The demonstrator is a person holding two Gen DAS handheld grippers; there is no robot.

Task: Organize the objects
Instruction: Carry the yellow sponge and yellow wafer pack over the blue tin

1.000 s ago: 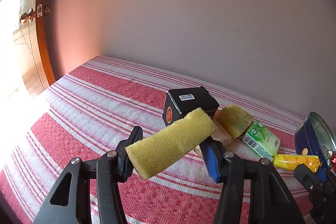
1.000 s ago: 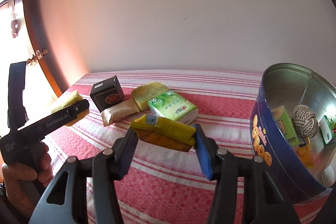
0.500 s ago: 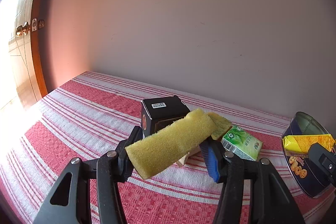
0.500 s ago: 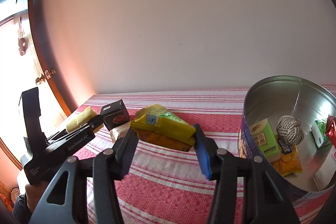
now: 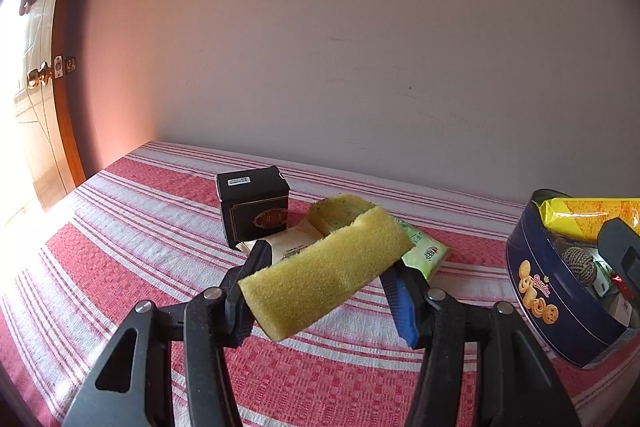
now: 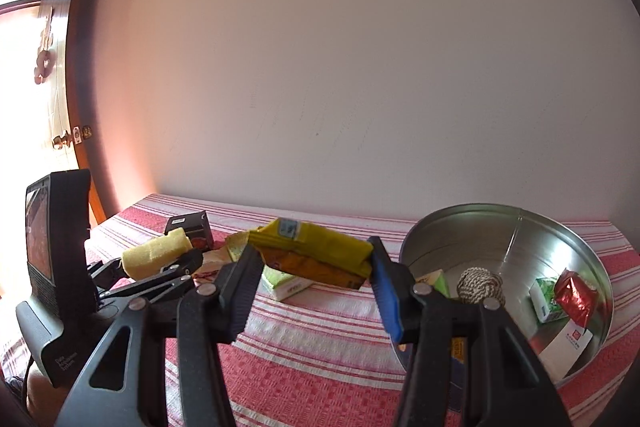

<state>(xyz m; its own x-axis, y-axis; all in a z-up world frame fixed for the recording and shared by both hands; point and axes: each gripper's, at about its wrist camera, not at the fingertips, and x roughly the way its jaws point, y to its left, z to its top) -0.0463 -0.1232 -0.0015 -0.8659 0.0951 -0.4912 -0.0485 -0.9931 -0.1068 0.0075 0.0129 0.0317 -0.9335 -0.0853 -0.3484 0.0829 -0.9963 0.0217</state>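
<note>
- Plain pale wall behind, red-and-white striped cloth point(image 5: 132, 227) below, and both hands are on the move toward the cloth's right end.
- Left gripper point(image 5: 324, 287) stays clamped on the yellow sponge point(image 5: 326, 269), held aloft at a slant; a second ago the black box point(image 5: 253, 211) sat right behind it, now the box has slid off to the left of the view.
- That means the sponge is travelling toward the blue cookie tin point(image 5: 560, 311), which has come fully into the left view at the right edge.
- Right gripper point(image 6: 310, 287) is pinched on the yellow packet point(image 6: 316, 247), and it has risen: the tin's point(image 6: 516, 223) open mouth now lies below and to the right of it.
- Seen from the left, the packet point(image 5: 588, 217) already hangs over the tin's rim, so dropping it in looks like the next job.
- Both grippers point gently downward, the right a little flatter.
- Still loose on the cloth: the box, a green tissue pack point(image 5: 426, 253), a second sponge point(image 5: 338, 211).
</note>
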